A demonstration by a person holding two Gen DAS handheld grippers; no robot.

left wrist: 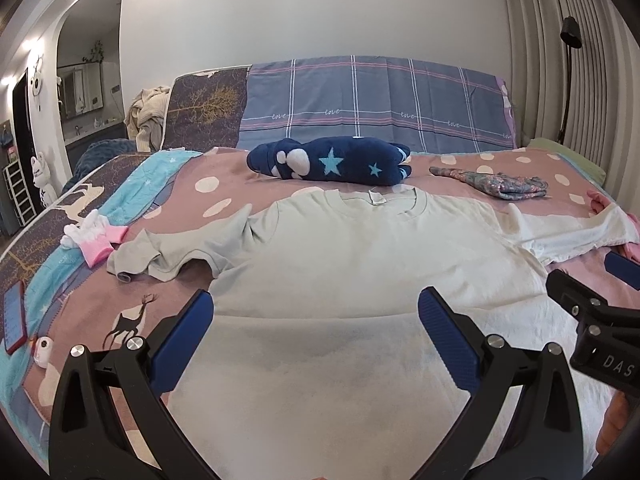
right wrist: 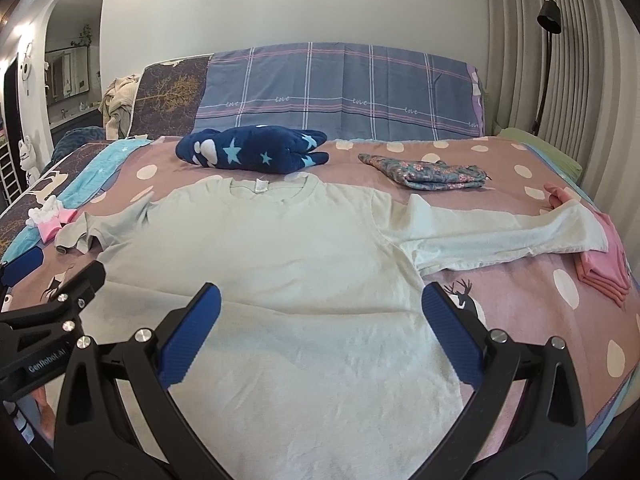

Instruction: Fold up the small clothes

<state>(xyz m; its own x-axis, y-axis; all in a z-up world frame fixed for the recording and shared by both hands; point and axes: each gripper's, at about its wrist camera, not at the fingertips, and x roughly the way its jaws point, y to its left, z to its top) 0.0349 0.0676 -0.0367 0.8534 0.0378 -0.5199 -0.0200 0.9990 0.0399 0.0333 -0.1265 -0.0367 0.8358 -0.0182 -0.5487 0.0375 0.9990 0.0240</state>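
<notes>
Lying flat on the bed (right wrist: 520,292) is a pale green shirt (right wrist: 280,264), with its neck pointing at the headboard. One sleeve is lying bunched up on the left, and the other is stretching out to the right, its end resting on a folded pink cloth (right wrist: 604,268). The left gripper (left wrist: 316,336) is hanging wide open over the shirt's lower part, holding nothing. The right gripper (right wrist: 320,330) is hanging wide open beside it, holding nothing too. A blue star blanket (right wrist: 252,152) and a folded flowery cloth (right wrist: 428,172) are sitting near the headboard. Pink and white socks (left wrist: 94,236) are lying by the bunched sleeve. A phone (left wrist: 14,316) is resting near the bed's left edge.
</notes>
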